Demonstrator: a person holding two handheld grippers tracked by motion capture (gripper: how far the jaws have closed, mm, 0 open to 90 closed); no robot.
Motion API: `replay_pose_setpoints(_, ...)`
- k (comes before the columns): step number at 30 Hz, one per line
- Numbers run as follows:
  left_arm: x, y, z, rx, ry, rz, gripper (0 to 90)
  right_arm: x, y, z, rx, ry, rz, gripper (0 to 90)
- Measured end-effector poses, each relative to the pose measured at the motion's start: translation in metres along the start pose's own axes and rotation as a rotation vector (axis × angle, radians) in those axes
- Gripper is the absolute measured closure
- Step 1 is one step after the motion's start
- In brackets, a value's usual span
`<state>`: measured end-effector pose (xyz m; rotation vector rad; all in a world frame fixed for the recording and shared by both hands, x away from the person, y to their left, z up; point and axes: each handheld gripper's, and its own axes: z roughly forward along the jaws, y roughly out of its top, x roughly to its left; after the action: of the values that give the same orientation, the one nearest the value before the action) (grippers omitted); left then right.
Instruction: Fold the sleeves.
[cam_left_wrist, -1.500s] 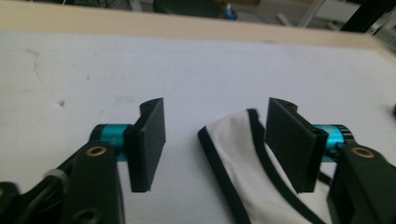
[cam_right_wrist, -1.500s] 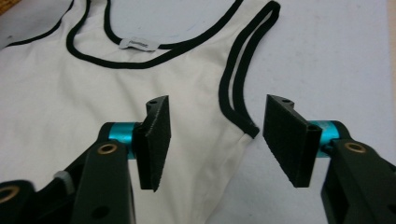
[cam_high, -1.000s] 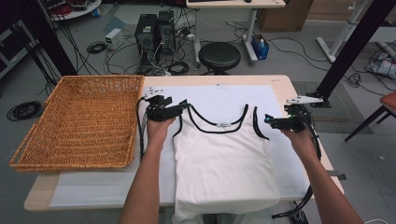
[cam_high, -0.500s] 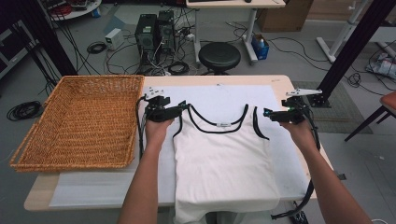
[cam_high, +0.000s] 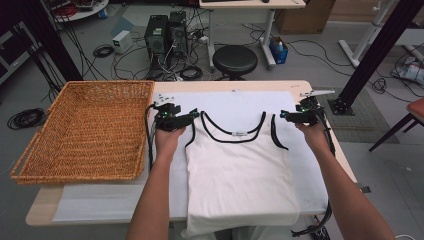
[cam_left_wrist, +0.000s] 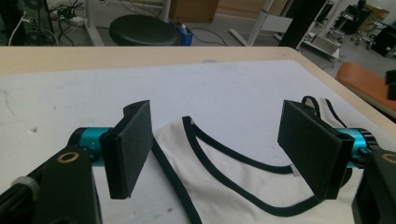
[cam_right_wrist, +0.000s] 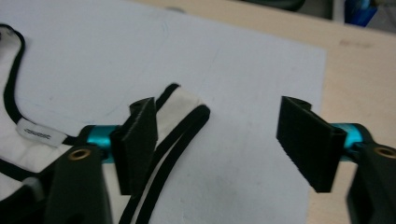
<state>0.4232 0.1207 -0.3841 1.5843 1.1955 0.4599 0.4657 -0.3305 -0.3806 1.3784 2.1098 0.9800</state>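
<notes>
A white tank top (cam_high: 240, 170) with black trim lies flat on a white sheet (cam_high: 235, 102) on the table. My left gripper (cam_high: 192, 116) rests at the shirt's left shoulder strap, open. In the left gripper view, that strap (cam_left_wrist: 196, 140) runs between the wide-apart pads of the left gripper (cam_left_wrist: 217, 112). My right gripper (cam_high: 285, 116) is at the right shoulder strap. Its jaws have just been closing and are still apart. In the right gripper view, the strap's end (cam_right_wrist: 187, 105) lies between the pads of the right gripper (cam_right_wrist: 219, 109), close to the left pad (cam_right_wrist: 137, 135), which hides part of it.
A large wicker basket (cam_high: 107, 86) stands on the table's left part, close to my left hand. The table's far edge (cam_high: 200, 86) runs just beyond the sheet. Behind it on the floor are a black stool (cam_high: 235, 59), computer towers and cables.
My right gripper has moved away from me and a little left, up to the end of the right strap, and its jaws have narrowed. The left gripper and the shirt have stayed put.
</notes>
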Motion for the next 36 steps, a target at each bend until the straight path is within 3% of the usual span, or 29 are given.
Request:
replay_pose_setpoints(1,0.0,-0.001,-0.001,-0.003,0.002,0.001,26.5,0.0,-0.001,0.005,0.018,0.002,-0.004,40.1)
replay_pose_setpoints(4,0.002,-0.004,-0.003,0.003,0.014,-0.008,26.8,0.002,-0.001,0.02,0.038,0.01,-0.02,46.2)
replay_pose_setpoints(6,0.003,-0.007,-0.004,0.007,0.022,-0.012,26.8,0.002,-0.001,0.029,0.034,0.009,-0.005,47.8)
replay_pose_setpoints(11,0.006,-0.02,-0.002,0.029,0.027,-0.029,26.9,0.006,-0.004,0.055,0.11,-0.008,-0.045,50.0)
replay_pose_setpoints(15,0.007,-0.025,0.001,0.054,0.055,-0.005,29.1,0.008,-0.002,0.068,0.11,0.004,-0.031,50.3)
replay_pose_setpoints(19,0.01,-0.025,0.007,0.058,0.094,0.024,32.5,0.011,-0.005,0.081,0.162,0.022,-0.07,65.7)
replay_pose_setpoints(20,0.012,-0.025,0.01,0.067,0.114,0.03,33.7,0.011,-0.005,0.081,0.155,0.024,-0.064,67.8)
replay_pose_setpoints(22,0.016,-0.025,0.013,0.055,0.12,0.016,34.9,0.009,-0.005,0.081,0.151,0.036,-0.059,82.8)
replay_pose_setpoints(24,0.019,-0.026,0.019,0.037,0.118,-0.015,40.3,0.009,-0.005,0.082,0.149,0.044,-0.062,85.3)
replay_pose_setpoints(29,0.023,-0.036,0.044,0.098,0.133,-0.044,41.7,0.014,-0.004,0.081,0.156,0.021,-0.093,86.9)
replay_pose_setpoints(32,0.024,-0.03,0.058,0.112,0.134,-0.043,41.7,0.016,-0.005,0.078,0.154,0.038,-0.087,87.0)
replay_pose_setpoints(34,0.025,-0.022,0.066,0.127,0.143,-0.008,41.9,0.018,-0.006,0.074,0.138,0.046,-0.095,86.9)
replay_pose_setpoints(36,0.031,-0.019,0.072,0.145,0.15,-0.02,42.9,0.018,-0.005,0.07,0.128,0.046,-0.098,86.9)
